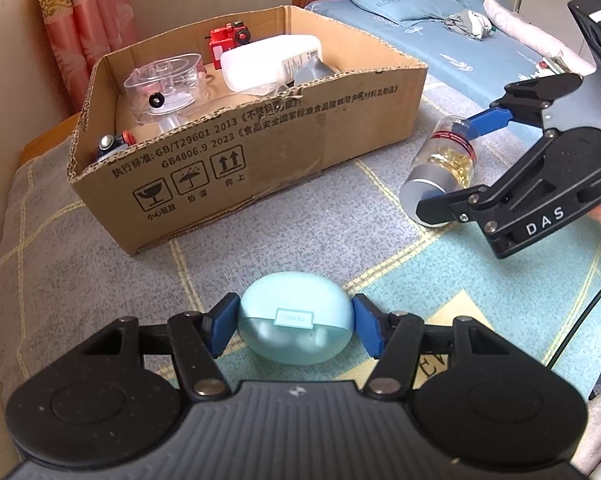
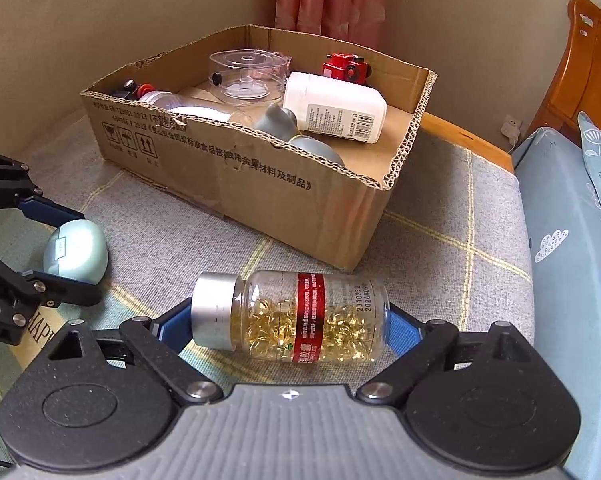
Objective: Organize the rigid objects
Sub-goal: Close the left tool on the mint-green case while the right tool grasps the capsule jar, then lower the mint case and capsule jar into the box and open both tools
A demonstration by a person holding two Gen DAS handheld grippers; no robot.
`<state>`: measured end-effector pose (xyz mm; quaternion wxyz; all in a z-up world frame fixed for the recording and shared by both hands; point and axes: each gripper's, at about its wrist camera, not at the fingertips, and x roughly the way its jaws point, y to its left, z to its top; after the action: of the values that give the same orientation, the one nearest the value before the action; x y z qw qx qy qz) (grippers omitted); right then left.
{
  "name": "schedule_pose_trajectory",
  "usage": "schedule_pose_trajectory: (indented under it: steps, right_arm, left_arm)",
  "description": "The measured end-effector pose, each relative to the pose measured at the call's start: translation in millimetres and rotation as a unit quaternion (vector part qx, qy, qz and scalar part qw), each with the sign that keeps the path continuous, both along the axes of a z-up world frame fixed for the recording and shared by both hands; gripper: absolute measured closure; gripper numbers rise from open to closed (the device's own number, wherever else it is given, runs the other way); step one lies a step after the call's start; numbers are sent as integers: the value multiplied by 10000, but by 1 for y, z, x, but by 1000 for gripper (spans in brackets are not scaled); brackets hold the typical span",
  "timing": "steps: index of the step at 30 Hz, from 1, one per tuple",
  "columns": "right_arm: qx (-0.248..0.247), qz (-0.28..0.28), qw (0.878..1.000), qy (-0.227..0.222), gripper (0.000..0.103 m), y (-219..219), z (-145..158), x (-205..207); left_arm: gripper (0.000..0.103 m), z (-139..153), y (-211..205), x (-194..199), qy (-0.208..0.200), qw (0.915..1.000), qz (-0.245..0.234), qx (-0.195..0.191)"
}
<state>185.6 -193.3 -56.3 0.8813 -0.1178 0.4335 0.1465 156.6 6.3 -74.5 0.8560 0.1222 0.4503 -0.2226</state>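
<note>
A pale blue egg-shaped earbud case (image 1: 294,336) lies on the checked blanket, and my left gripper (image 1: 296,320) is shut on it, a blue pad against each side. The right wrist view shows the same case (image 2: 76,252) between those fingers. A clear bottle of golden capsules (image 2: 300,316) with a silver cap and red label lies on its side. My right gripper (image 2: 288,328) spans it end to end, one pad on the cap and one on the base. In the left wrist view this bottle (image 1: 444,160) sits to the right of the cardboard box (image 1: 260,152).
The open cardboard box (image 2: 300,200) holds a clear plastic container (image 2: 246,76), a white bottle (image 2: 336,108), a red toy (image 2: 346,68), a grey object (image 2: 280,120) and more. A wall and pink curtain stand behind it. A bed with blue bedding (image 2: 572,240) lies to the right.
</note>
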Motion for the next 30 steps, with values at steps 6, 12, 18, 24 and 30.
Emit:
schedule_pose_trajectory:
  steps: [6, 12, 18, 24, 30]
  right_arm:
    - [-17, 192, 9998, -82, 7, 2, 10, -18]
    - [45, 272, 9996, -117, 7, -2, 21, -31]
    - [106, 364, 9989, -271, 7, -4, 38, -40]
    - [182, 477, 9974, -505, 7, -3, 58, -43]
    - [314, 486, 9963, -640, 7, 0, 71, -39]
  left_arm:
    - [43, 12, 0, -10, -97, 10000, -7, 6]
    - [43, 25, 0, -18, -186, 9998, 22, 53]
    - [43, 44, -1, -17, -320, 9995, 36, 23]
    - [43, 77, -4, 1, -711, 9974, 40, 87]
    - [43, 104, -5, 42, -1009, 9946, 210, 131]
